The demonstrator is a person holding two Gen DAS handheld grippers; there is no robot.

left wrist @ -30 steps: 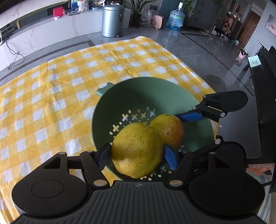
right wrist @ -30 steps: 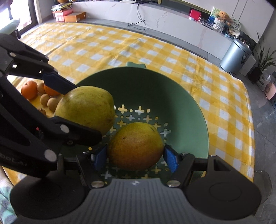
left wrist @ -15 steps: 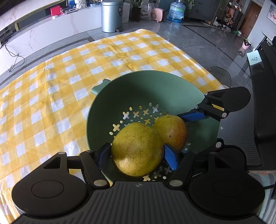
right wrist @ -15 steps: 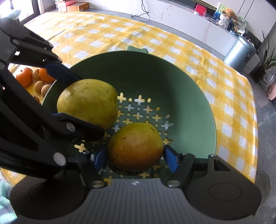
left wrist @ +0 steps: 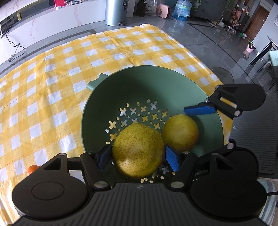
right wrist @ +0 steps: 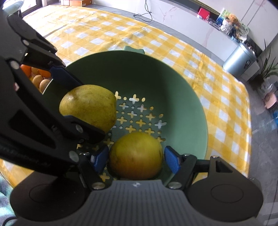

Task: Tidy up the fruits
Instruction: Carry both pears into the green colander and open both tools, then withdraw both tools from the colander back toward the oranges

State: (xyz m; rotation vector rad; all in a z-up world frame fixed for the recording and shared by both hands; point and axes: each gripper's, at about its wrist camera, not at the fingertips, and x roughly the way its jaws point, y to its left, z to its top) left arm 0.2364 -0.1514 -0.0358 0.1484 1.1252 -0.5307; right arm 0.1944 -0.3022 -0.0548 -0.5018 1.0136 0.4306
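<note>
A green perforated colander (left wrist: 156, 83) (right wrist: 173, 83) sits on a yellow checked tablecloth. My left gripper (left wrist: 138, 156) is shut on a large yellow-green pear (left wrist: 138, 152), held just above the colander's floor; the pear also shows in the right wrist view (right wrist: 88, 106). My right gripper (right wrist: 136, 158) has its blue pads slightly apart from a yellow-orange pear (right wrist: 136, 154), which rests on the colander floor. In the left wrist view this pear (left wrist: 180, 132) lies below the right gripper's blue pad (left wrist: 199, 110).
Several small oranges and brown fruits (right wrist: 37, 76) lie left of the colander, partly hidden by the left gripper. One orange (left wrist: 33, 169) shows at the left. A metal bin (left wrist: 115, 12) stands on the floor beyond the table's far edge.
Both grippers have lowered into the colander with their pears. The right gripper's pads have opened slightly off the yellow-orange pear, which now rests on the floor.
</note>
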